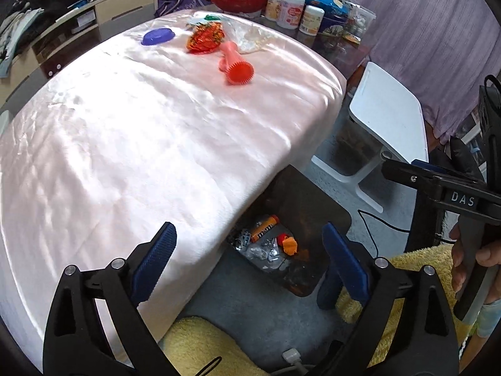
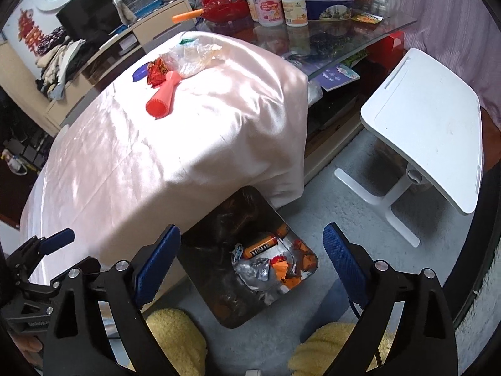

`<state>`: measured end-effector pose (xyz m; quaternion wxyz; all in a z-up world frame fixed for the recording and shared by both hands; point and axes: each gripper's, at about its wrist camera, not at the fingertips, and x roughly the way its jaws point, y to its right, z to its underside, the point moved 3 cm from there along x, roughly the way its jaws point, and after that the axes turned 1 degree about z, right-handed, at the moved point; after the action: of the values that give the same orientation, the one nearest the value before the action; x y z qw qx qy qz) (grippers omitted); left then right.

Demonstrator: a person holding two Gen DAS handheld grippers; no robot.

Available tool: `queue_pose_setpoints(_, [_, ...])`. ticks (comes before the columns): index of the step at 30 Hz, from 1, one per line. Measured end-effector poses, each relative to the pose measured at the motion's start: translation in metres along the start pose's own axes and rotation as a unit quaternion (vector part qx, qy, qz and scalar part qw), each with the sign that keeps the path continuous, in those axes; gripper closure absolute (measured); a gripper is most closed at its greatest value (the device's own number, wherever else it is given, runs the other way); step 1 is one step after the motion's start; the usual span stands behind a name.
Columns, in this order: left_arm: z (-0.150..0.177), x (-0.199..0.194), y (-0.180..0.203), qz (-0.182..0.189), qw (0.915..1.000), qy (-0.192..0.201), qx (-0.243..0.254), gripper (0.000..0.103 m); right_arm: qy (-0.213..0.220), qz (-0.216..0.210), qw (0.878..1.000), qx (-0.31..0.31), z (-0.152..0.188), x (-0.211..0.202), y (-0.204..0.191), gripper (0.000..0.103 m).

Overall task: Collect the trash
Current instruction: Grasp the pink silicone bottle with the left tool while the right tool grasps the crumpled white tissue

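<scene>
In the left wrist view, the left gripper hangs with its blue-padded jaws spread wide and nothing between them, above the dark trash bin that stands on the grey carpet against the edge of the pink-covered table. Inside the bin lie an orange M&M's tube, crumpled silver wrappers and an orange scrap. Far across the table from the bin rest a coral ridged tube, a red-orange wrapper, a clear plastic bag and a blue lid. To the right of the bin, a hand grips the other tool's handle. In the right wrist view, the right gripper is likewise wide apart and empty, directly over the bin, whose trash shows between the fingers. The left gripper sits at the left, beside the bin. A white side table stands right of the bin.
</scene>
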<state>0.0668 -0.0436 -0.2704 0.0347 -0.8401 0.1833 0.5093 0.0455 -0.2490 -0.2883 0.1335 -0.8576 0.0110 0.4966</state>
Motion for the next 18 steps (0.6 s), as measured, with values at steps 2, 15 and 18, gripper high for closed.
queue_pose_setpoints(2, [-0.007,-0.004,-0.010,-0.013,0.9999,0.006,0.000,0.010,0.010,-0.003,1.000,-0.005,-0.008,-0.005,-0.006,0.010])
queue_pose_setpoints(15, [-0.060,0.008,-0.037,-0.025,0.9993,0.019,-0.017,0.010,0.037,-0.022,0.999,-0.020,-0.079,0.008,-0.031,0.009])
queue_pose_setpoints(18, [-0.078,0.019,-0.033,-0.025,0.9994,0.019,-0.014,0.010,0.037,-0.024,0.999,-0.022,-0.099,0.020,-0.034,0.009])
